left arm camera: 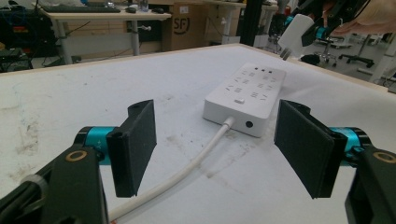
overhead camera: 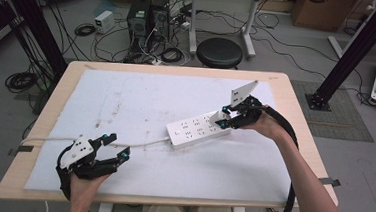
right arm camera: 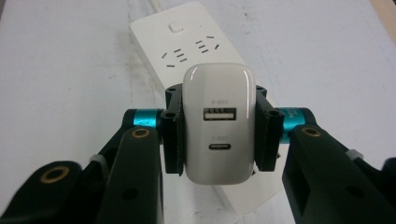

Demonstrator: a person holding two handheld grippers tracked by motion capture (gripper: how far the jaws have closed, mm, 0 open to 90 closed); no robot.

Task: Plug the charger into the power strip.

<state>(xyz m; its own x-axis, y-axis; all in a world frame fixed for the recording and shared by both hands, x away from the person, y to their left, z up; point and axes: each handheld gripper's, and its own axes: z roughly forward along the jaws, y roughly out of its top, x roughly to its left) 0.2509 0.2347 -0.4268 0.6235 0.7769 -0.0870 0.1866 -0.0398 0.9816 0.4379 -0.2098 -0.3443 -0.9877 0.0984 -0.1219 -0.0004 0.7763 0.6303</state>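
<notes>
A white power strip (overhead camera: 199,129) lies slantwise on the white mat, its white cable (overhead camera: 138,143) running left toward the table edge. My right gripper (overhead camera: 223,118) hovers over the strip's right end, shut on a white USB charger (overhead camera: 219,116). In the right gripper view the pads (right arm camera: 173,135) clamp the charger (right arm camera: 218,93) by its sides, USB ports facing the camera, above the strip's sockets (right arm camera: 182,42). My left gripper (overhead camera: 116,146) rests near the front left, open, jaws on either side of the cable (left arm camera: 187,170) without touching it. The strip (left arm camera: 247,95) lies ahead of it, the charger (left arm camera: 294,35) hanging beyond.
The white mat (overhead camera: 126,101) covers most of the wooden table (overhead camera: 295,118). Beyond the far edge stand a black stool (overhead camera: 220,52), computer towers (overhead camera: 147,18) and tangled floor cables. A black cable trails from my right forearm off the table's front right.
</notes>
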